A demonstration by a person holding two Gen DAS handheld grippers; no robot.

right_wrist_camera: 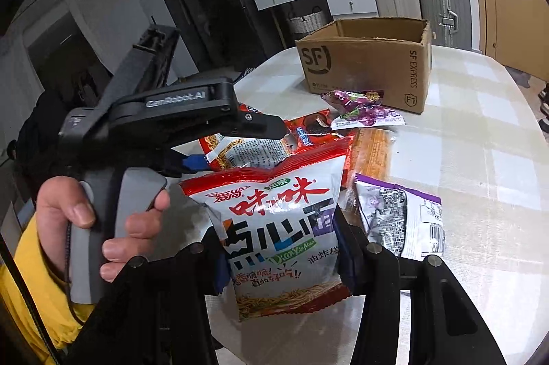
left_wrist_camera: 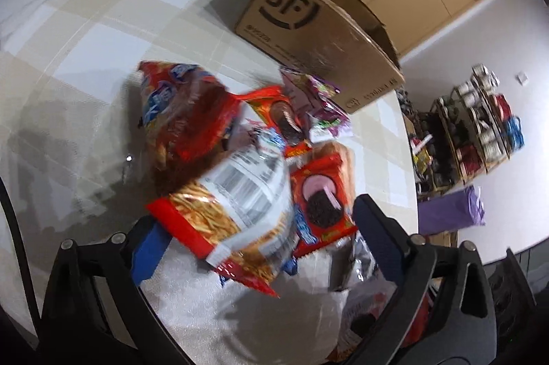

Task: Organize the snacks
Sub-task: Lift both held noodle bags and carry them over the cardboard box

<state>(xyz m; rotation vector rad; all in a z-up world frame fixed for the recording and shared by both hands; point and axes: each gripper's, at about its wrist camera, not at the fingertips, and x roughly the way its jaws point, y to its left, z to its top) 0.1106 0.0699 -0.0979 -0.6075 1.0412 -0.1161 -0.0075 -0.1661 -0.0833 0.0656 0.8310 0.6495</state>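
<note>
In the left wrist view, the left gripper (left_wrist_camera: pixel 260 227) is angled steeply down over a heap of glossy, crinkled snack bags (left_wrist_camera: pixel 219 138) on the checked table (left_wrist_camera: pixel 103 32). Its fingers (left_wrist_camera: pixel 377 227) are spread wide around a noodle-snack packet (left_wrist_camera: pixel 236 203); whether it is pressed cannot be told. A stiff cardboard box (left_wrist_camera: pixel 319 32) stands behind.

In the right wrist view, the right gripper (right_wrist_camera: pixel 281 248) is tilted downward, its fingers (right_wrist_camera: pixel 346 258) narrowed onto a shiny white-and-red bag (right_wrist_camera: pixel 281 227). The left gripper is held by a hand (right_wrist_camera: pixel 85 221).
</note>
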